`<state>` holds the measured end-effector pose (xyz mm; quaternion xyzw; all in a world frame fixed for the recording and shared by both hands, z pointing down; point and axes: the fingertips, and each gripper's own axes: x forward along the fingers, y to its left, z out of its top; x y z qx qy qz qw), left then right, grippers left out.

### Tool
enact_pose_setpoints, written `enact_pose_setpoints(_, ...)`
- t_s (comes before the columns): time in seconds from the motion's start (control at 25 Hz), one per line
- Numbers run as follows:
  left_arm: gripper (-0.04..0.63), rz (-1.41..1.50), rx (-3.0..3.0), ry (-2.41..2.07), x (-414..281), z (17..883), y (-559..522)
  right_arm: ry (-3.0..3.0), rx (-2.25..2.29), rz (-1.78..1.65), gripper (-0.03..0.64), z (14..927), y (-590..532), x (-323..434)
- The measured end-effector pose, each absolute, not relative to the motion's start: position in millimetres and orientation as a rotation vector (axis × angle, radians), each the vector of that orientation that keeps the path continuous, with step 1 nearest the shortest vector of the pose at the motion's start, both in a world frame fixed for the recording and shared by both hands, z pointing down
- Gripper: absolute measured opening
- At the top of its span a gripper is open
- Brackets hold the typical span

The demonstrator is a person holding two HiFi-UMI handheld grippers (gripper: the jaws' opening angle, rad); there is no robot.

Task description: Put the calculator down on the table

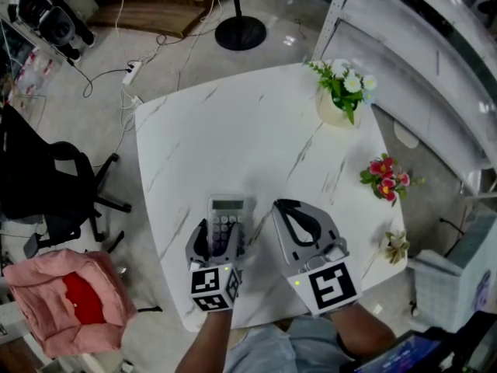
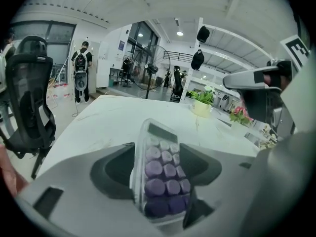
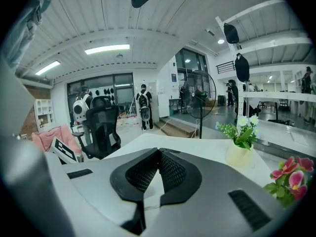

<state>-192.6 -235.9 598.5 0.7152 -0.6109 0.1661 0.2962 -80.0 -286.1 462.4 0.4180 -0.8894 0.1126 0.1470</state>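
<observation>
— At the lower middle of the head view, where is the calculator (image 1: 227, 222); is it already down?

— It lies lengthwise between the two jaws of the left hand-held gripper (image 1: 224, 238), with its display end toward the centre of the bench (image 1: 233, 123); the jaws stand wide apart; in the left gripper view there is a dark gap along the left side of the calculator (image 2: 165, 174), so I judge that the pads do not pinch it.

— So the task is finished?

— Nearly, I think; the calculator seems to rest on the white, marble-like top, though I cannot tell if its near end lies fully flat; what is left is to draw the left hand-held gripper back, so that the calculator stands free.

— And the other one?

— The right hand-held gripper (image 1: 289, 208) is just beside it, at the lower centre-right of the head view; its jaw tips are pressed together and nothing is between them.

— Is there any writing to read?

— No brand or label can be read; the display is too small to tell, and the purple keys show no legible signs; the cubes (image 1: 213, 287) carry only black-and-white square markers, no words.
</observation>
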Motion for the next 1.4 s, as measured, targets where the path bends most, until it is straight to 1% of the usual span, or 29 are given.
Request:
enact_pose_setpoints(0.04, 0.284, 0.446, 1.900, -1.629, -194, 601, -236, -2.559, 1.201, 0.324, 0.018, 463, -286, -81)
enact_pose_setpoints(0.32, 0.290, 0.455, 1.899, -1.658, -200, 599, -234, -2.553, 1.202, 0.333, 0.018, 464, -288, -83)
enact_pose_setpoints(0.48, 0.288, 0.393, 1.915, -1.754, -213, 567, -233, -2.570, 1.193, 0.322, 0.018, 458, -285, -86)
enact_pose_setpoints(0.56, 0.277, 0.345, 1.946, -1.797, -217, 540, -231, -2.589, 1.189, 0.305, 0.018, 450, -282, -90)
enact_pose_setpoints(0.68, 0.231, 0.264, 2.011, -1.864, -221, 488, -233, -2.634, 1.186, 0.254, 0.018, 430, -280, -97)
enact_pose_setpoints(0.84, 0.133, 0.148, 2.096, -1.981, -224, 416, -229, -2.709, 1.192, 0.160, 0.018, 392, -277, -105)
enact_pose_setpoints(1.12, 0.012, -0.002, 2.206, -2.128, -220, 312, -218, -2.812, 1.216, 0.007, 0.018, 325, -267, -110)
enact_pose_setpoints(1.4, 0.008, -0.018, 2.272, -2.238, -223, 263, -215, -2.868, 1.257, -0.106, 0.017, 280, -265, -110)
